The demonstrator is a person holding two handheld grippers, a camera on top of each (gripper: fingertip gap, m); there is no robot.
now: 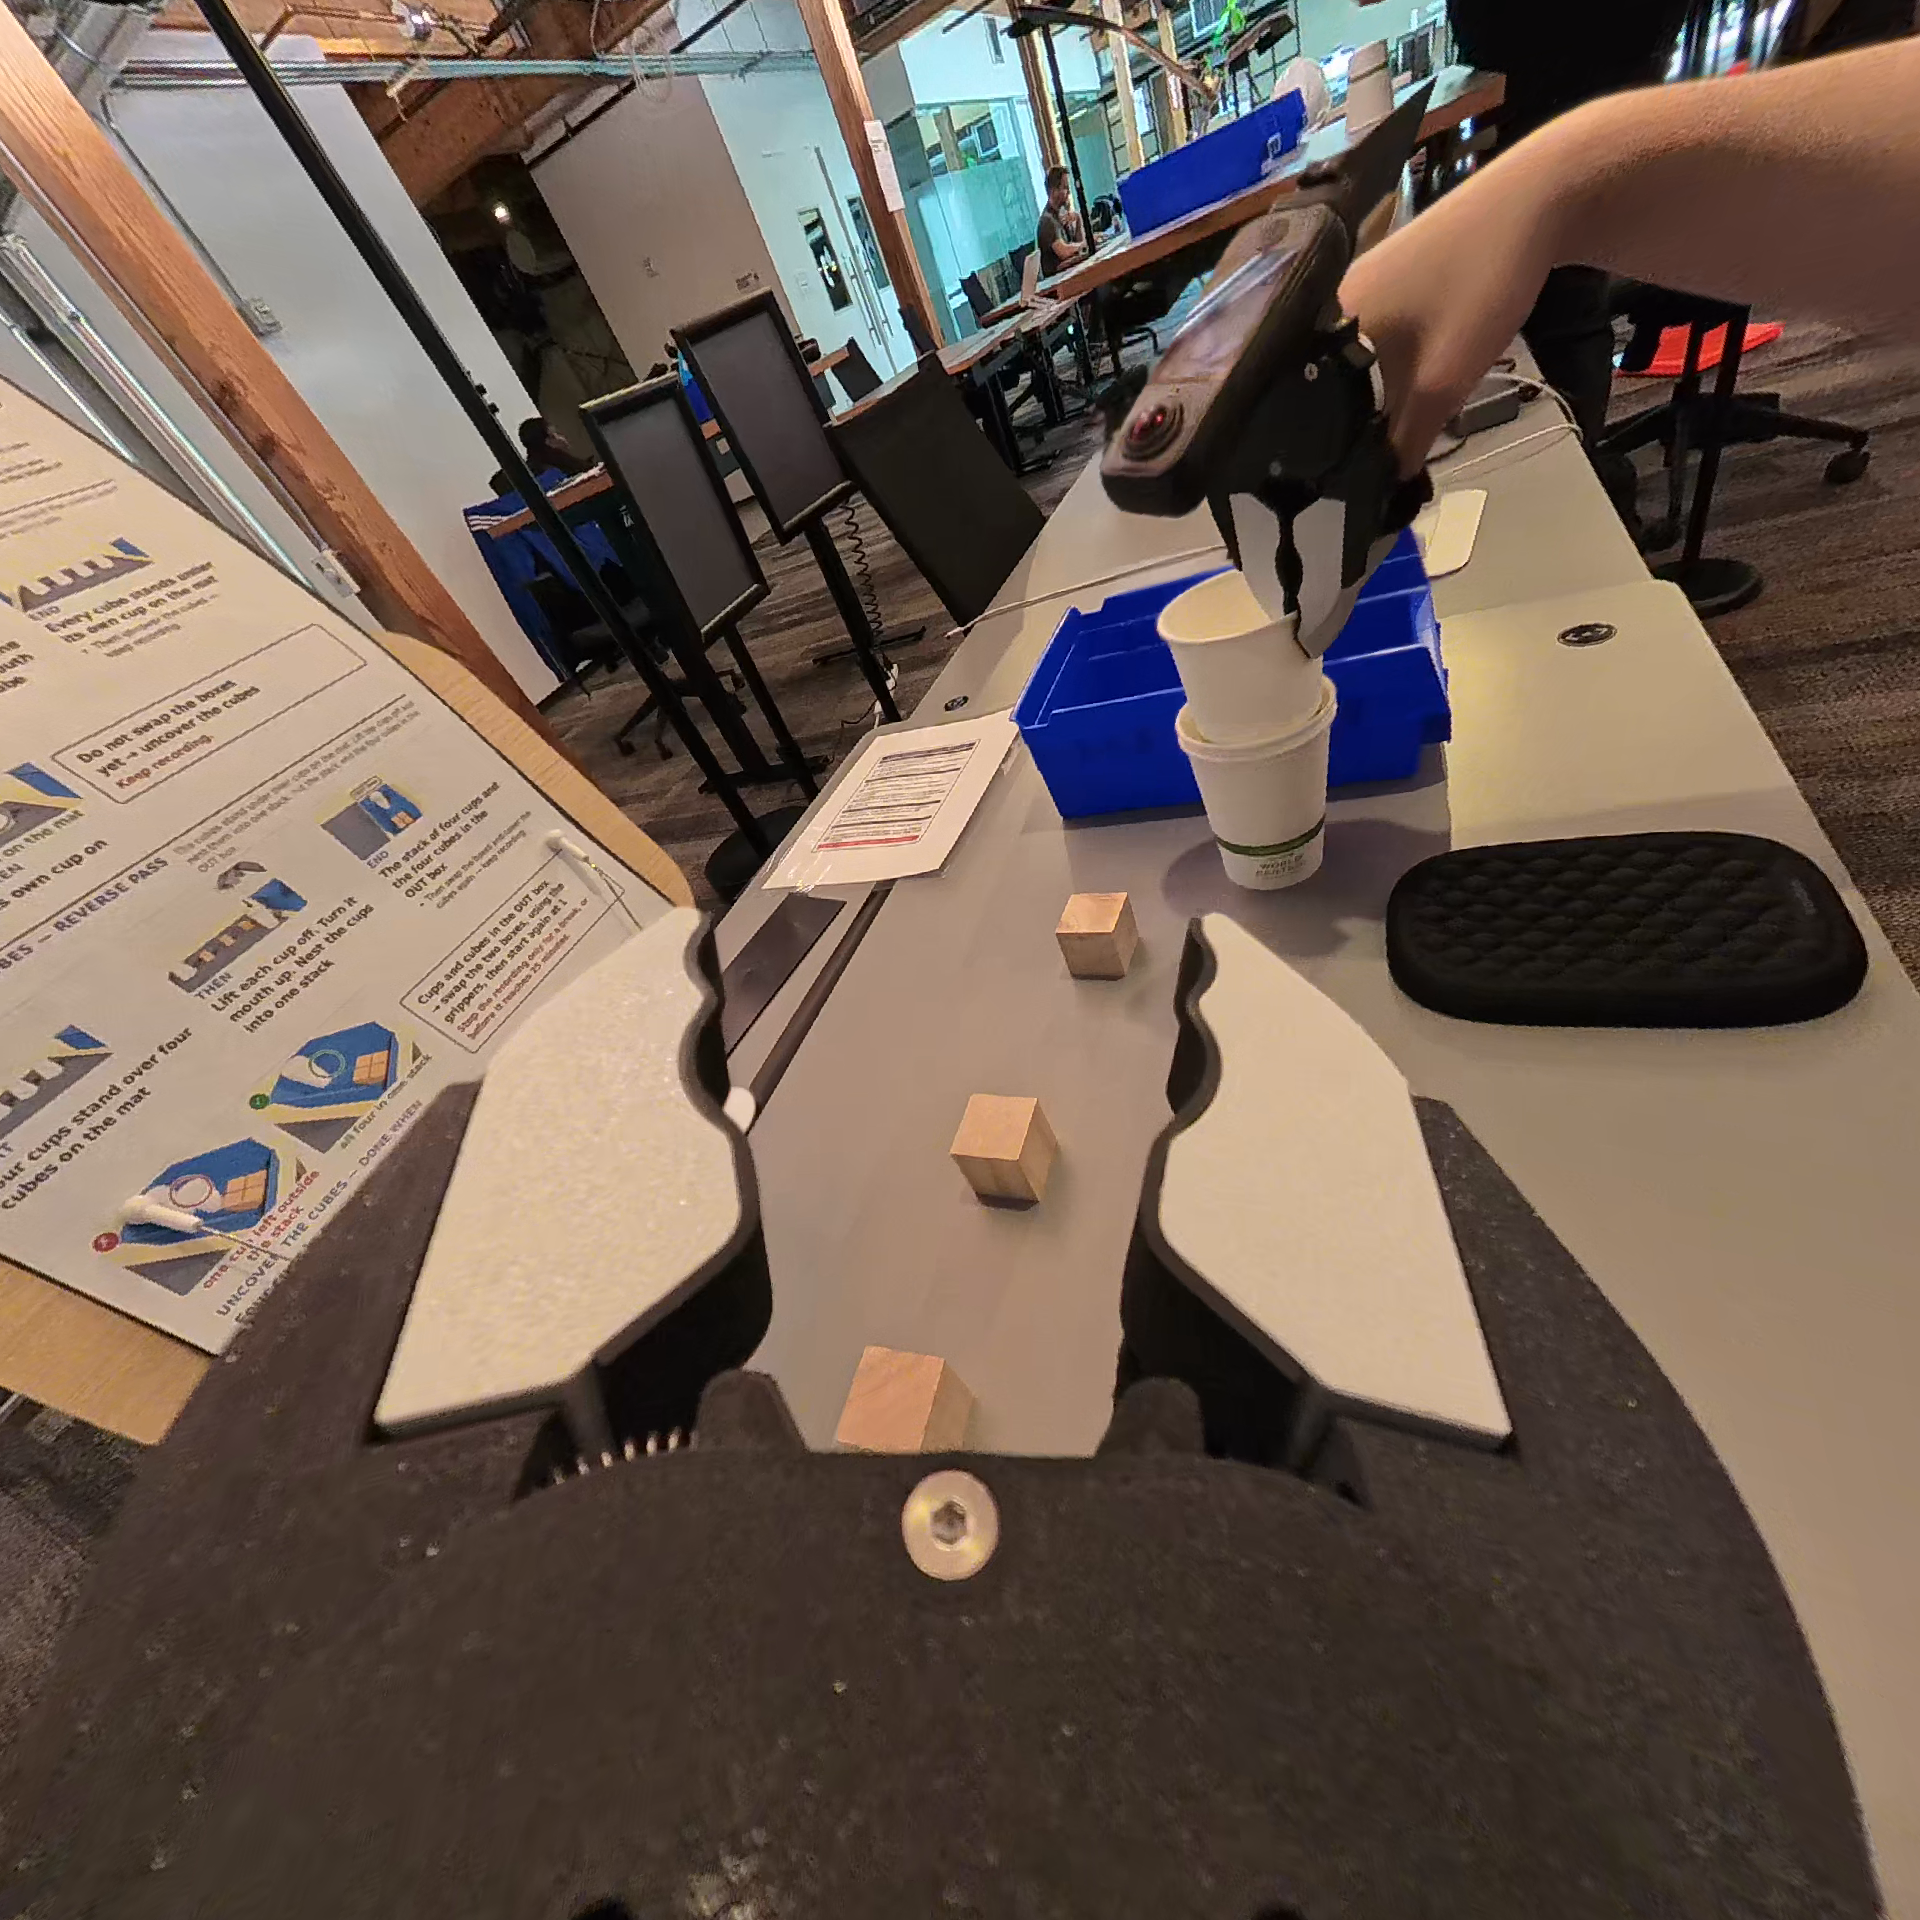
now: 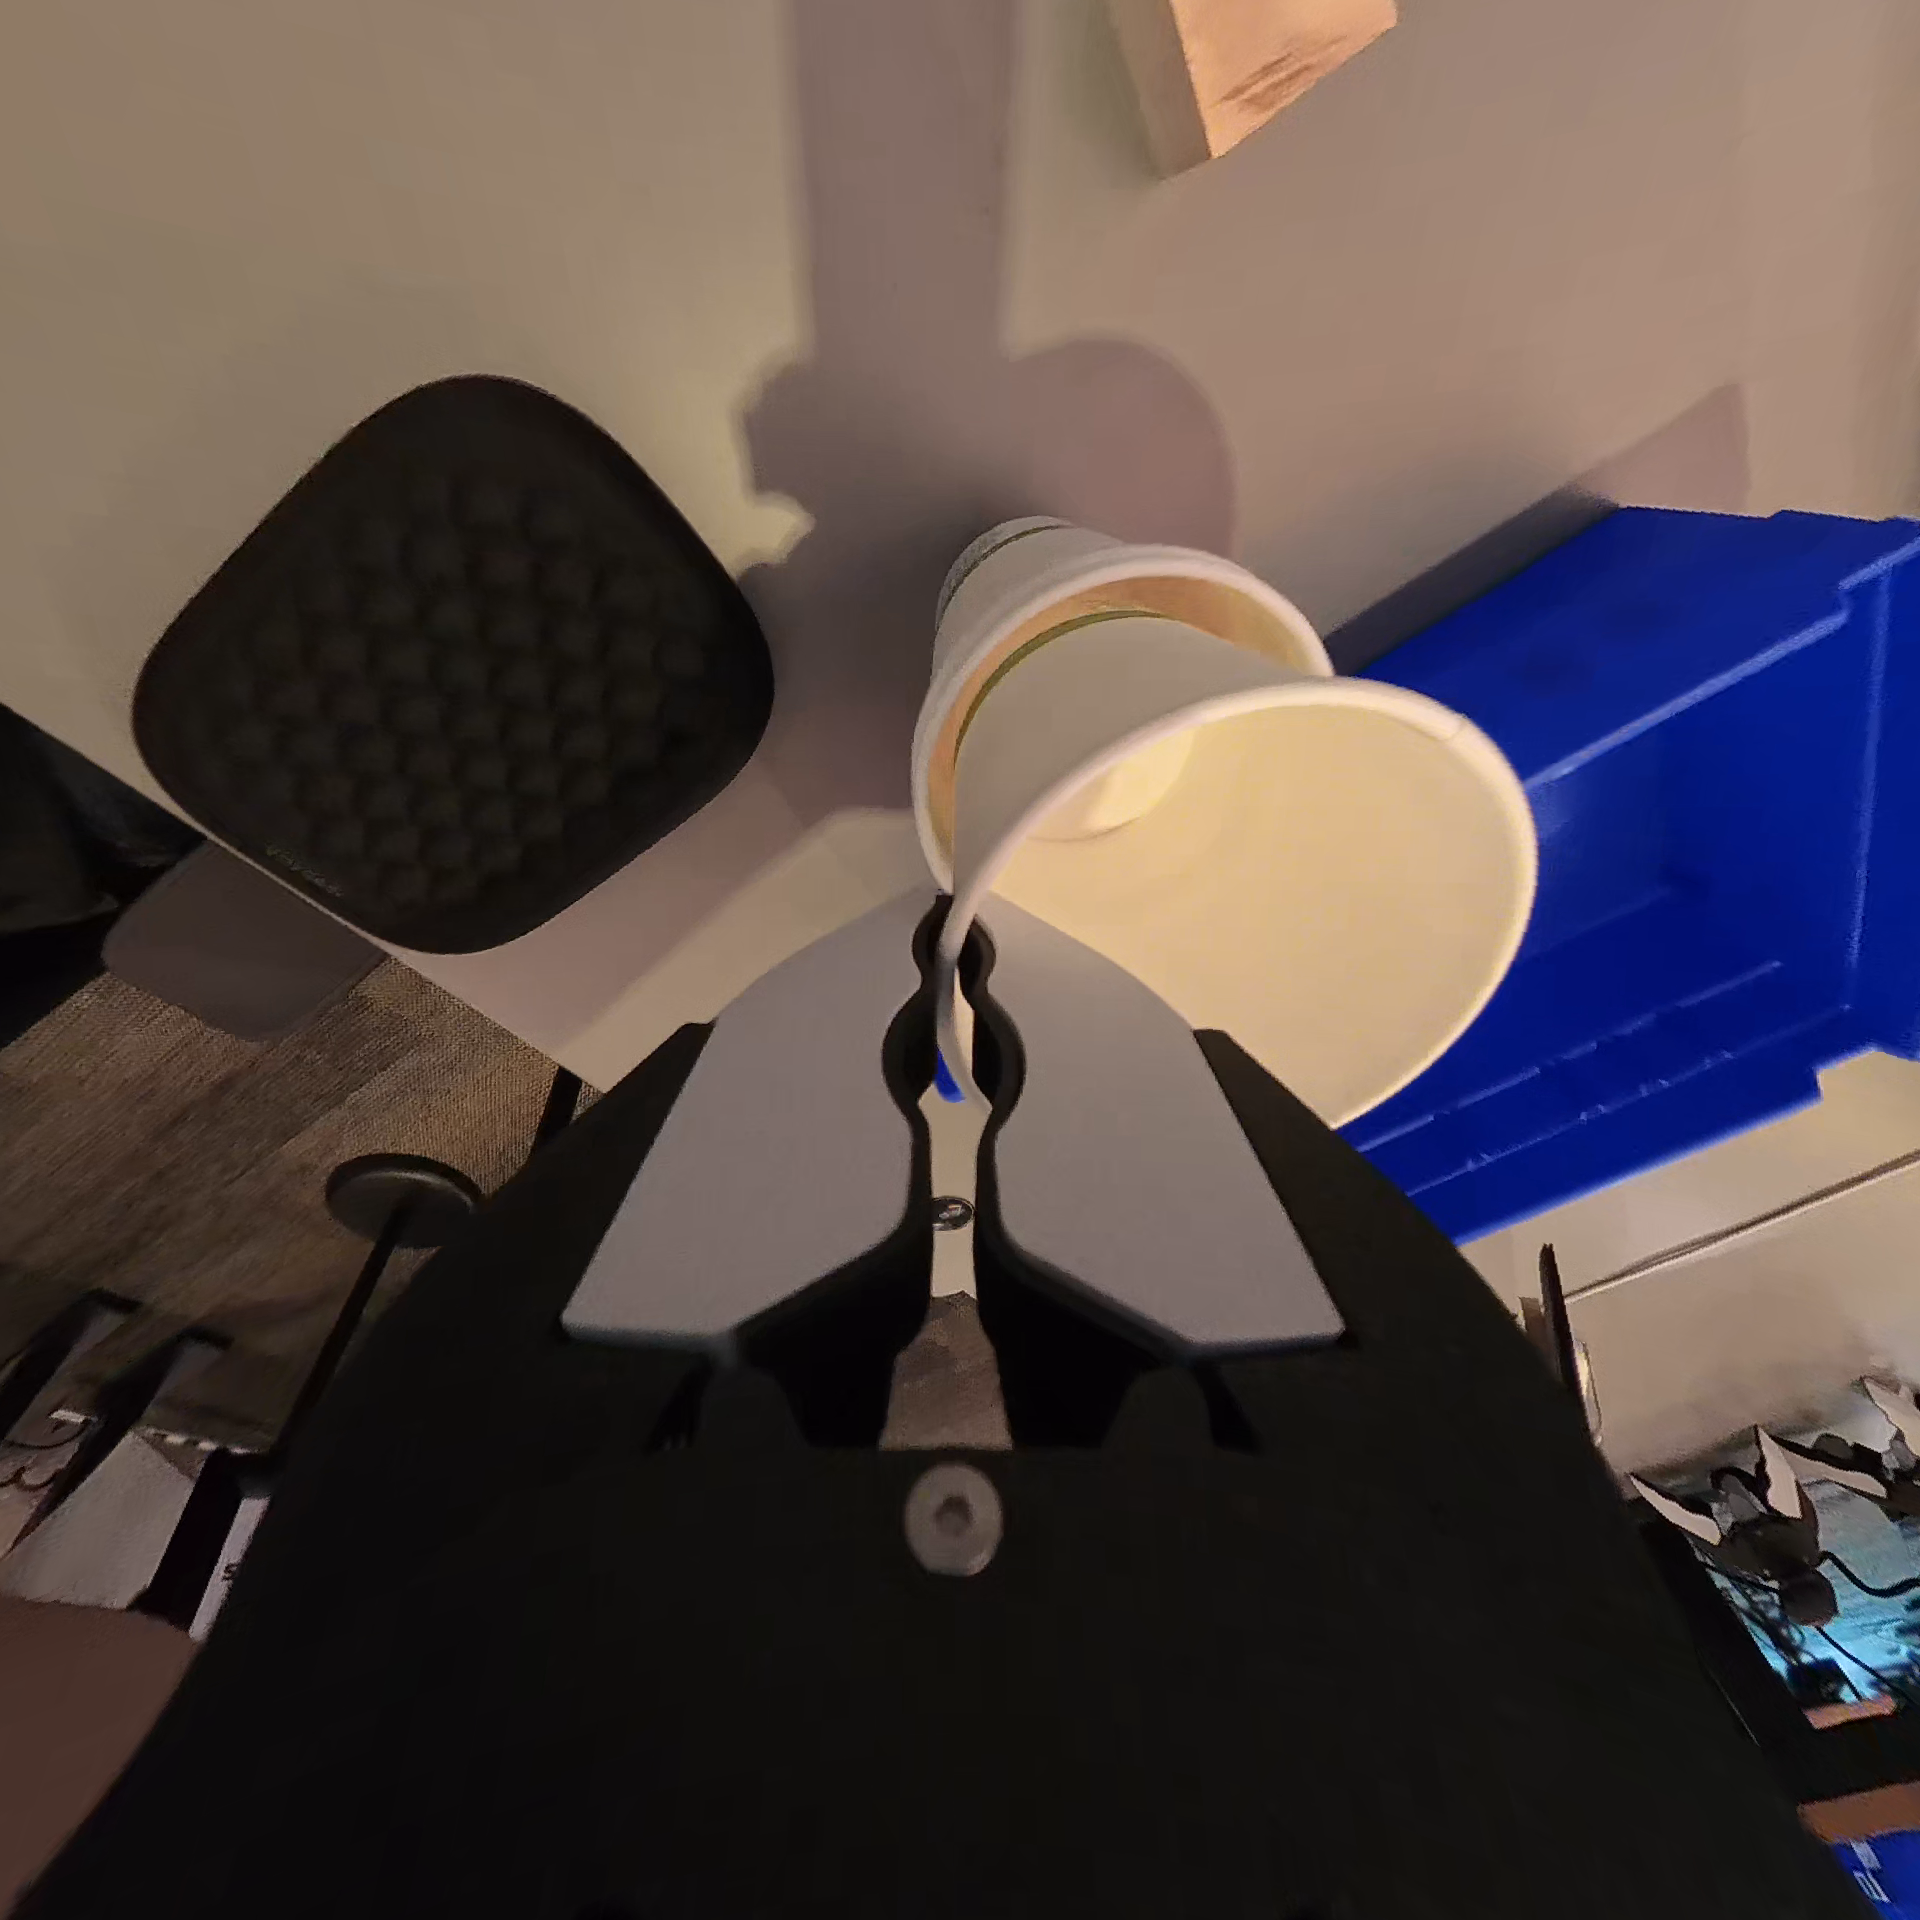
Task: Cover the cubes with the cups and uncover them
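Observation:
Three wooden cubes lie in a row on the grey table: a far one point(image 1: 1096, 933), a middle one point(image 1: 1003, 1146) and a near one point(image 1: 902, 1401). My left gripper point(image 1: 951, 961) is open and empty, low over the row, with the cubes showing between its fingers. My right gripper point(image 2: 954, 940) is shut on the rim of a white paper cup point(image 2: 1299, 883). That cup point(image 1: 1242, 649) sits mouth up, partly nested in a second upright cup point(image 1: 1265, 795) standing on the table. One cube point(image 2: 1247, 73) shows at the top of the right wrist view.
A blue bin point(image 1: 1122, 727) stands right behind the cups. A black padded mat point(image 1: 1621, 925) lies to their right. A laminated sheet point(image 1: 899, 800) lies left of the bin, and an instruction board point(image 1: 208, 883) leans at the left. A person's hand point(image 1: 1455, 312) holds the right gripper.

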